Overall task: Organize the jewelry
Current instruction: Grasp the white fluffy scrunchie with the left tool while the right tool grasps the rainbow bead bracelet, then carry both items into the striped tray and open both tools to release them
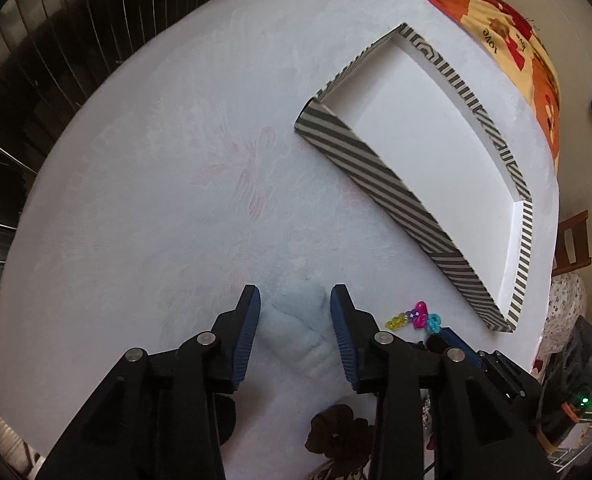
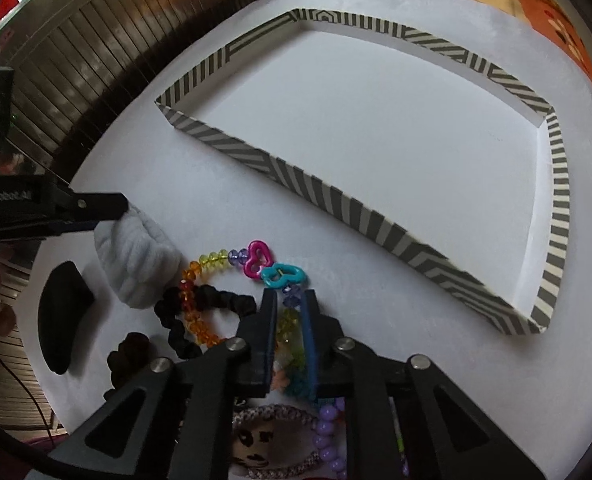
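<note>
Handling notes, bead bracelet (image 2: 212, 258): strung loop of small faceted rainbow beads with a pink heart charm (image 2: 258, 258) and a teal charm (image 2: 284, 276). Lies flat on the white surface (image 1: 156, 160), just short of the near wall of the striped tray (image 2: 336, 196), partly overlapping a black scrunchie (image 2: 224, 298).

Right tool (image 2: 288, 296): fingers drawn close together over the bracelet strand just behind the teal charm, yellow-green beads visible in the narrow gap. Judged as pinching the strand.

Left tool (image 1: 296, 294): fingers spread, flanking a pale blue scrunchie (image 1: 296, 320). Contact with the fabric cannot be confirmed.

Expected behaviour of the bracelet:
- Light. Minimal grip force required.
- Limp. Expect the loop to hang and swing below the pinch point once lifted.
- Hard, glossy beads. Expect rolling or slipping between the pads if caught on a single bead.
- Cord probably elastic or thin. Avoid sharp pulls.

Recommended hold: pinch across the strand, seating the pads over two neighbouring beads or in the gap between them, not on the charms. Lift straight up and check for snagging on the black scrunchie before moving toward the tray.

Pale blue scrunchie: soft, compressible, non-slip. Grip anywhere across the fabric ring.
</note>
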`<control>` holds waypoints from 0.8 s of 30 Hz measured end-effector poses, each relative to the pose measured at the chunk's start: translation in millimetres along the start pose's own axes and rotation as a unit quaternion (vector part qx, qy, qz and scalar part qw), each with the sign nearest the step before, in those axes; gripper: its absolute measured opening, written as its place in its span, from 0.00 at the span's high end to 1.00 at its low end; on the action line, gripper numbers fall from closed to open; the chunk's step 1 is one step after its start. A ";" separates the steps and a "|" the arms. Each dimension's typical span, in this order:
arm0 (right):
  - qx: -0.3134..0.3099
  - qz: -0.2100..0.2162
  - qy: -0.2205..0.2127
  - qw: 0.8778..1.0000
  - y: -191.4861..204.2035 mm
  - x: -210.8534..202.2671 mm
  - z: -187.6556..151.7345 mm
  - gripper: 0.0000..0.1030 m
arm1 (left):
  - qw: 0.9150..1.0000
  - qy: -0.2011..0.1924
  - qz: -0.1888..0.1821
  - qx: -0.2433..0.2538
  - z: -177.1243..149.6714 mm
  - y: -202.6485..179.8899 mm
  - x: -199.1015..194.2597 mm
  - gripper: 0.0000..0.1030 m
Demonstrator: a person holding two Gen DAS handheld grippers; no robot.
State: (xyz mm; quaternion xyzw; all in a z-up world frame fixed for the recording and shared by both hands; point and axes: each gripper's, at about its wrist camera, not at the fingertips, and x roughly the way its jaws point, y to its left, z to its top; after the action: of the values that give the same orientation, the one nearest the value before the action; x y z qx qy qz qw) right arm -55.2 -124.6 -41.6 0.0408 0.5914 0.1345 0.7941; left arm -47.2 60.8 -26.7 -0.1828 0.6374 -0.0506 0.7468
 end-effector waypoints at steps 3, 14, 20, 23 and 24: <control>0.013 0.013 -0.009 1.000 -4.1 -1.9 0.7 0.91 | 1.000 0.014 0.004 0.005 -0.3 -1.6 7.2 0.71; 0.027 0.052 -0.058 0.997 -1.6 -44.9 4.6 0.91 | 0.998 -0.026 -0.020 0.054 -7.1 -16.9 -24.5 0.90; 0.021 0.059 -0.095 0.993 3.9 -80.7 11.0 0.91 | 0.995 -0.061 -0.034 0.071 0.1 -32.6 -61.6 0.90; 0.022 0.057 -0.116 0.991 -0.2 -100.1 13.7 0.91 | 0.992 -0.084 -0.035 0.085 7.7 -45.1 -78.4 0.90; 0.023 0.056 -0.121 0.991 -2.7 -105.4 14.5 0.91 | 0.991 -0.092 -0.036 0.089 12.0 -49.6 -83.1 0.90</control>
State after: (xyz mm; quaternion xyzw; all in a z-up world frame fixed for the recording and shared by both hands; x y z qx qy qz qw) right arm -68.8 -153.4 60.0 0.1086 0.4906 0.1591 0.8498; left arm -42.9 42.9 69.1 -0.1428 0.5523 -0.1168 0.8129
